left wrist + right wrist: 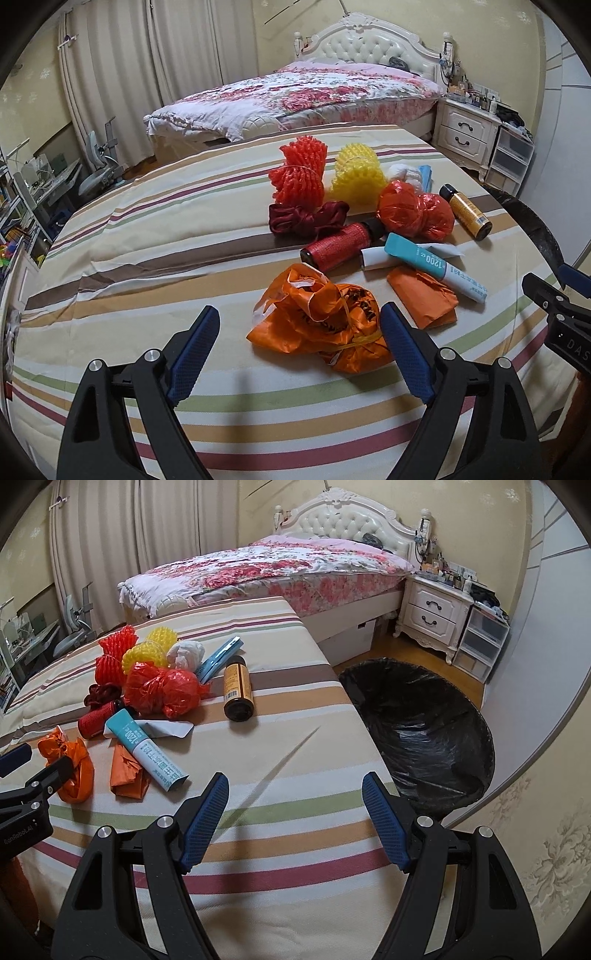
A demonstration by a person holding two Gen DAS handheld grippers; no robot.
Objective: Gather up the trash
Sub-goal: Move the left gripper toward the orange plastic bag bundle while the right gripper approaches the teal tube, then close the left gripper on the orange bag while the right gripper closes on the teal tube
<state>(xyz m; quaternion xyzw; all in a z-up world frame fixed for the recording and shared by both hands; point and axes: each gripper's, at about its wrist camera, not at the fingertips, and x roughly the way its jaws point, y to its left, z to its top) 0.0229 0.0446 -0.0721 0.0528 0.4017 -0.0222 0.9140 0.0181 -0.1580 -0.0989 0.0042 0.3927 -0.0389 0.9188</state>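
The left gripper (299, 345) hangs low over the striped cloth (147, 229), its blue pads spread wide with nothing between them. The right-hand pad sits against the edge of a crumpled orange plastic bag (321, 321), which lies at about one o'clock from the gripper's gap. Seen from the left wrist, the trash spreads from twelve to two o'clock. A red foam net (299, 173) and a yellow foam net (356, 171) stand side by side at the far end. In front of the red one lies a dark red ribbon bundle (306, 218), touching a red bottle (336, 246) on its side. Further right come a knotted red plastic bag (415, 211), a teal and white box (436, 271) lying across a white paper scrap (376, 258), and a folded orange wrapper (424, 297) just beside the box. An amber bottle (466, 211) lies on its side at two o'clock.

The right gripper (295, 821) hovers over bare cloth near the table's right edge, its pads also wide apart and empty. At three o'clock from it, below the table edge, stands a bin lined with a black bag (424, 716), its mouth open.
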